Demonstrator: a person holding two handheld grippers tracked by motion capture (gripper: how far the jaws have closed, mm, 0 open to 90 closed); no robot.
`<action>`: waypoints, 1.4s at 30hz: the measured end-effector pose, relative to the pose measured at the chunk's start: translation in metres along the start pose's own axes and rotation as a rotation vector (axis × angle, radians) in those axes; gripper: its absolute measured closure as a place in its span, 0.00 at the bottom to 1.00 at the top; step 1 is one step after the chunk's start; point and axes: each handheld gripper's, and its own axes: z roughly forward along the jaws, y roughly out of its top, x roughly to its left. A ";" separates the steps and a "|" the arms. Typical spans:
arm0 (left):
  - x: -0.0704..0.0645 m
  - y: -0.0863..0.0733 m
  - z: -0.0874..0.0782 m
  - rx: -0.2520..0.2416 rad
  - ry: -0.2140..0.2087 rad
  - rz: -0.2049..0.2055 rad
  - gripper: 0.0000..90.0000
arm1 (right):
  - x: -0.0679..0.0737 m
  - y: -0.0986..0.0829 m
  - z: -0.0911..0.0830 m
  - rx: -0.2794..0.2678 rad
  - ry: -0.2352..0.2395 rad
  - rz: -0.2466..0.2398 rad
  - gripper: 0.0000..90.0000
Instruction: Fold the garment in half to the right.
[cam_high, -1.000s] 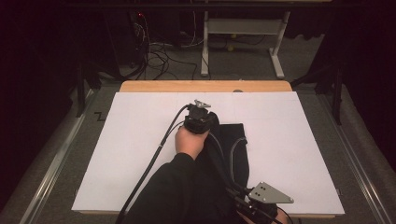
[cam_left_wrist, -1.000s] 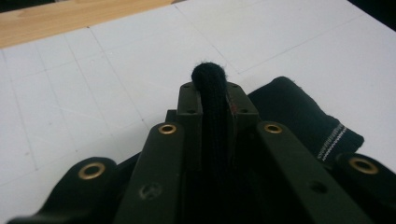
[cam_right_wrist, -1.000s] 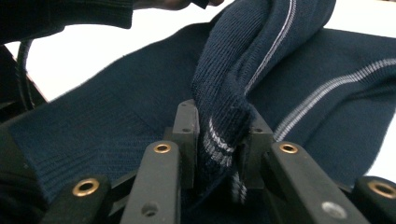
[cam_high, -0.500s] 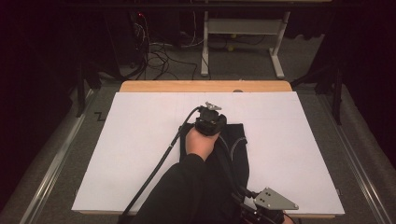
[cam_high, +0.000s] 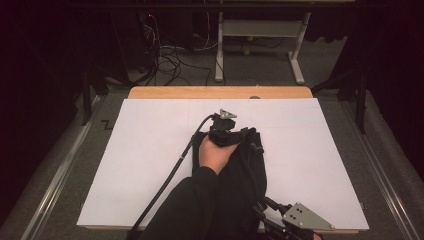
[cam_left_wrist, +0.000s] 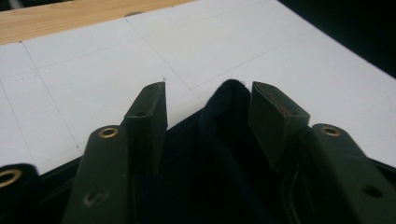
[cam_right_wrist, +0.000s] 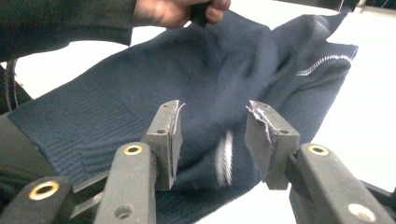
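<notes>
While parted, both grippers' fingers (cam_right_wrist: 167, 140) straddle navy garment (cam_right_wrist: 224, 84).

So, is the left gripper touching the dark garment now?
Cannot tell. In the left gripper view a fold of the dark garment rises between the open jaws of the left gripper, but no view shows contact or a gap plainly.

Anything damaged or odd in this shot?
Yes: the right gripper has frayed pads, their lining peeling along the inner edges. The navy garment lies bunched and rumpled on the white sheet.
</notes>
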 end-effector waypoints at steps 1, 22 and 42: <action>0.001 -0.002 -0.003 -0.010 -0.005 -0.002 0.46 | 0.000 0.001 0.000 -0.005 0.002 -0.005 0.63; 0.063 -0.101 -0.109 -0.075 0.034 0.072 0.11 | -0.025 0.026 0.048 0.038 -0.039 0.002 0.79; 0.120 -0.173 -0.196 -0.085 0.104 0.019 0.00 | -0.106 0.042 0.118 0.226 -0.298 0.060 1.00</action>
